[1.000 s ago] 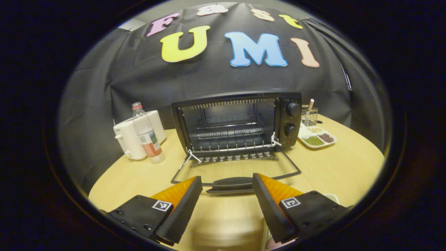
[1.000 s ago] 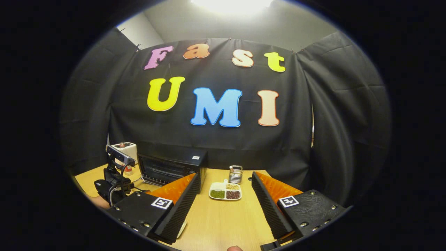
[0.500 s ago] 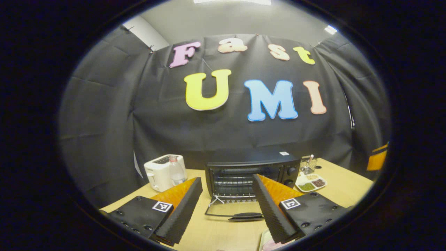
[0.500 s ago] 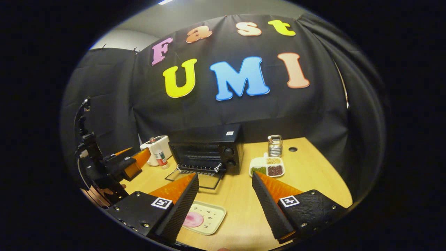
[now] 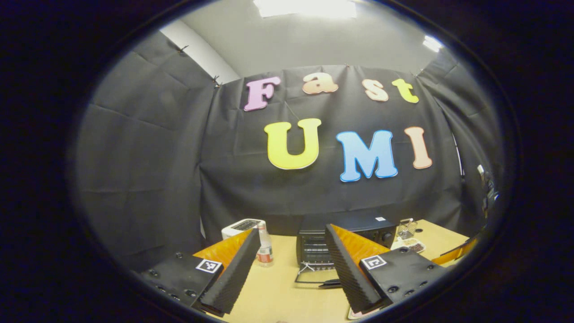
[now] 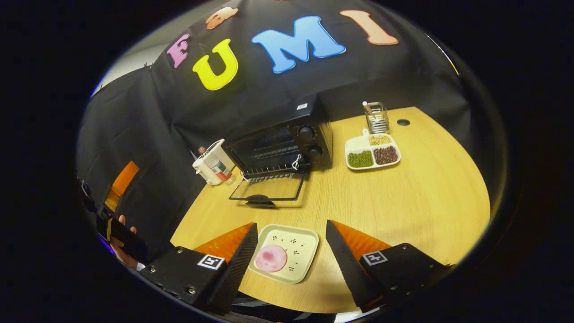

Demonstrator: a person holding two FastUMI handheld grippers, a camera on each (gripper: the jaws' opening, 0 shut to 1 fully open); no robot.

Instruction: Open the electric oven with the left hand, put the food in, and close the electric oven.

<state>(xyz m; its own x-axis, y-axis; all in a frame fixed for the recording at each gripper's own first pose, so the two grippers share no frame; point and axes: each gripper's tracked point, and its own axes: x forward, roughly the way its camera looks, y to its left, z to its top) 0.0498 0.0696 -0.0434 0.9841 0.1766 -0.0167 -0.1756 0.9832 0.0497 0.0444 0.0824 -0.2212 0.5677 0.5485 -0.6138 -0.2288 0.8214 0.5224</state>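
Note:
The black electric oven (image 6: 287,143) stands at the back of the table with its glass door (image 6: 269,190) folded down flat and the rack inside showing. A cream square plate (image 6: 301,237) near the table's front edge carries a round pink piece of food (image 6: 270,258). My right gripper (image 6: 290,225) hovers open above that plate, one finger on each side of it. My left gripper (image 5: 291,231) is open and holds nothing, pulled well back from the oven (image 5: 311,246), whose lowered door (image 5: 314,281) lies between its fingers. A hand (image 6: 121,224) holds the left gripper at the far left.
A white toaster (image 6: 208,163) and a water bottle (image 6: 218,169) stand left of the oven. A divided tray of beans (image 6: 372,154) and a wire holder (image 6: 376,117) sit to its right. The wooden table (image 6: 403,202) is round-edged, with black cloth behind.
My left gripper has drawn back and up from the open oven door. My right gripper has tipped down and come over the plate with the pink food.

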